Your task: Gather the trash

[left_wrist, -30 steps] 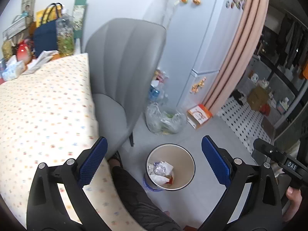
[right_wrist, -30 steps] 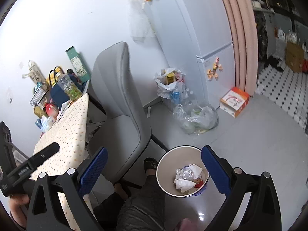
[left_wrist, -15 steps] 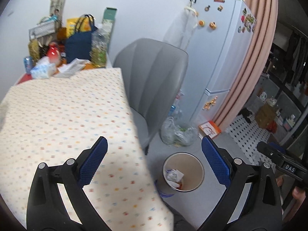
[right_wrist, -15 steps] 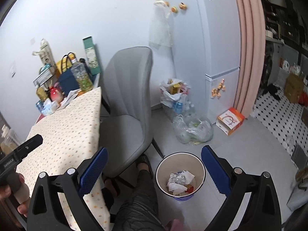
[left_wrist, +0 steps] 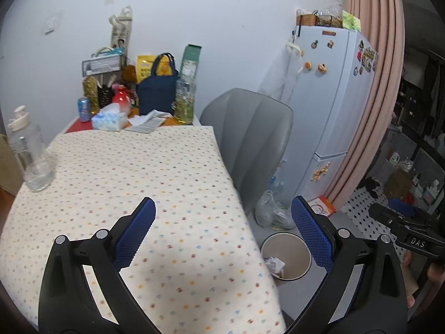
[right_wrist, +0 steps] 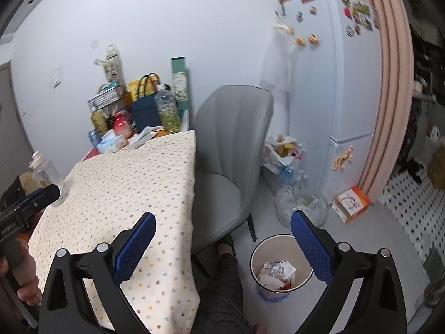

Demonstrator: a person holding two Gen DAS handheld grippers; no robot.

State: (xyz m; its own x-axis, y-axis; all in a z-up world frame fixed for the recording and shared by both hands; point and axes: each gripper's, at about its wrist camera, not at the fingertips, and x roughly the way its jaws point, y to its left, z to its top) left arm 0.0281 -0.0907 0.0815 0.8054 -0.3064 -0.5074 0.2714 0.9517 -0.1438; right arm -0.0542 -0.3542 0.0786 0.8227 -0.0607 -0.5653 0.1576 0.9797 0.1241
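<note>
Both the left gripper (left_wrist: pixel 222 222) and the right gripper (right_wrist: pixel 222 238) are spread wide and carry nothing. The likeliest remaining trash, by my judgement, is the clear plastic bottle (left_wrist: pixel 30 153), which stands upright, long axis vertical, at the far left edge of the dotted worktop (left_wrist: pixel 133 167), ahead-left of the left gripper, the nearer one. The trash bin (right_wrist: pixel 281 267), already holding crumpled wrappers, sits on the floor below right, beside the grey chair (right_wrist: pixel 230 150). The only legible writing is "DAS" on the other gripper's body in the left view.
</note>
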